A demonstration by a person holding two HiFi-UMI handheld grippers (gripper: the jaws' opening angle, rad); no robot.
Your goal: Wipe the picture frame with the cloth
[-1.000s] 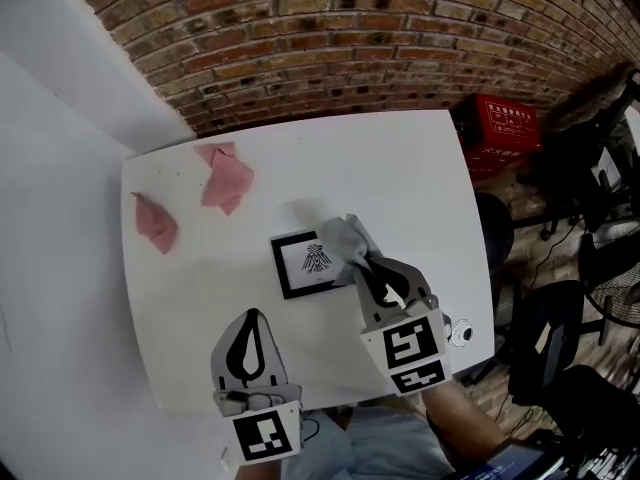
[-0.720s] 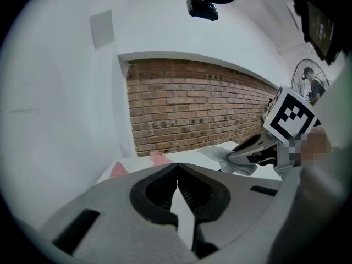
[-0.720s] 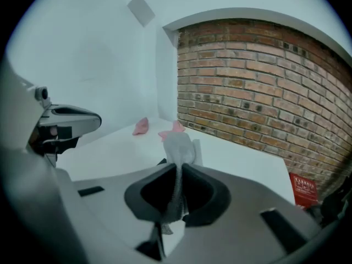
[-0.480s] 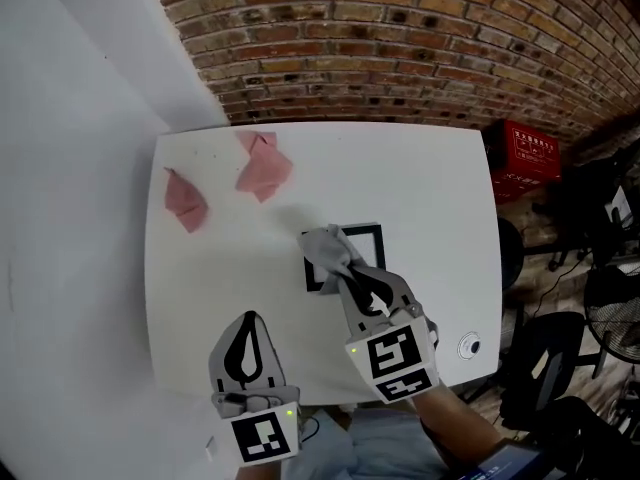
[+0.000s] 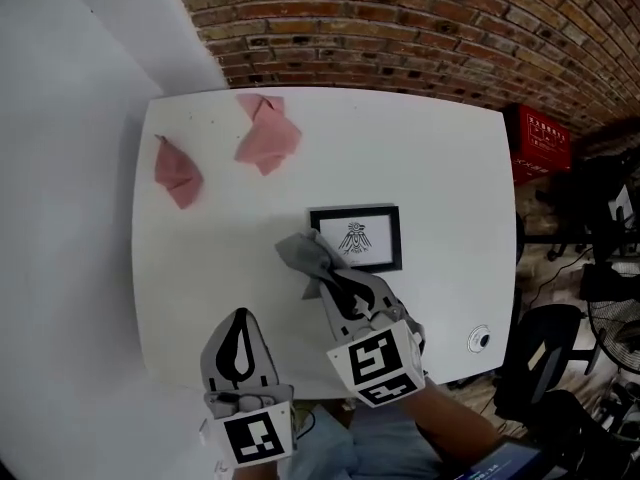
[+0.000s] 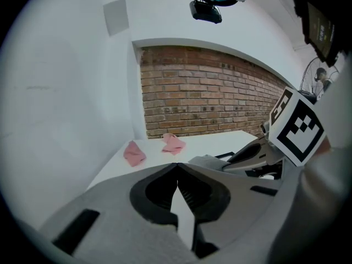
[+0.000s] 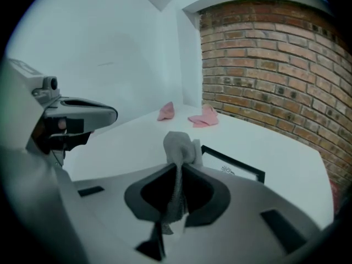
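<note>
Frame (image 5: pixel 356 238) x1, pink cloths (image 5: pixel 178 173) (image 5: pixel 267 136) x2; R tongs (image 5: pixel 325 280) clamp grey cloth (image 5: pixel 305 255), L tongs (image 5: pixel 240 314) closed.

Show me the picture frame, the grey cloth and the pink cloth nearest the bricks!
picture frame (image 5: pixel 358 238), head view, on the bird drawing.
grey cloth (image 5: pixel 306 255), head view, on its bunched end.
pink cloth nearest the bricks (image 5: pixel 267 136), head view, its middle.

Bright even light, soft shadows on table (image 5: pixel 450 168), fisheye bending, dark corners in gripper views
</note>
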